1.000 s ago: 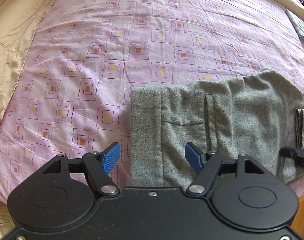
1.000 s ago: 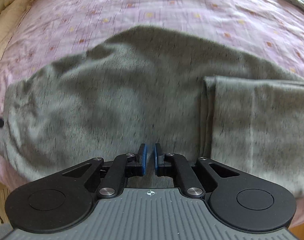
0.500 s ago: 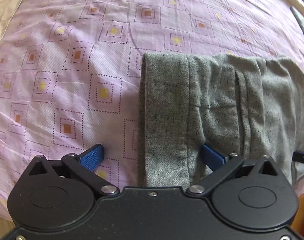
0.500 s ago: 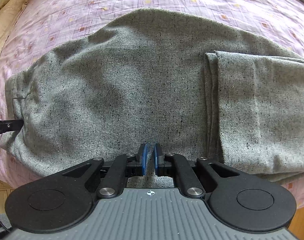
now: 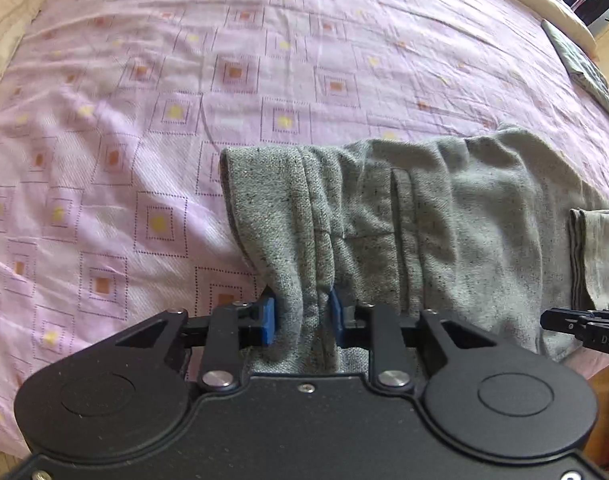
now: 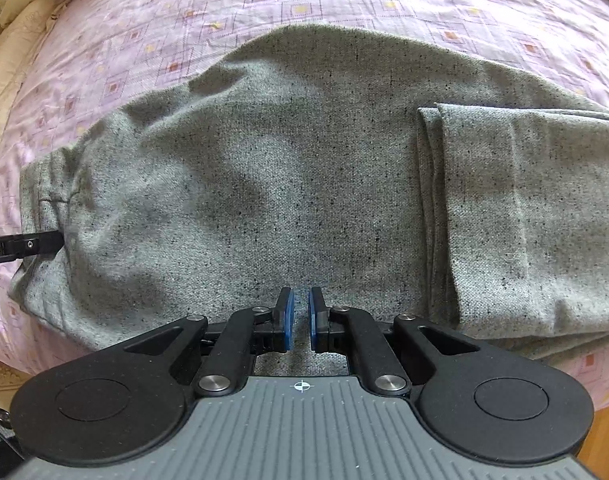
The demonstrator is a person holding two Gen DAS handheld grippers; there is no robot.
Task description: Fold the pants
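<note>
I have the grey pants (image 5: pixel 444 232) lying across the near edge of the bed (image 5: pixel 184 100), already doubled, with the leg ends folded back on top at the right. My left hand-held gripper (image 5: pixel 302 318) is closing on the waistband end, and a bunched ridge of that cloth stands between the blue pads, which already press it from both sides. My right hand-held gripper (image 6: pixel 300 318) sits over the middle of the pants near their front edge, its pads drawn almost together with only a thin slit between them; I cannot tell whether any cloth is pinched there.

My worry is the left pinch: it looks gathered, not flat, so I may catch only the top layer and drag the waistband crooked when I lift. The folded leg ends (image 6: pixel 524 208) could also slide off, since nothing pins them.
</note>
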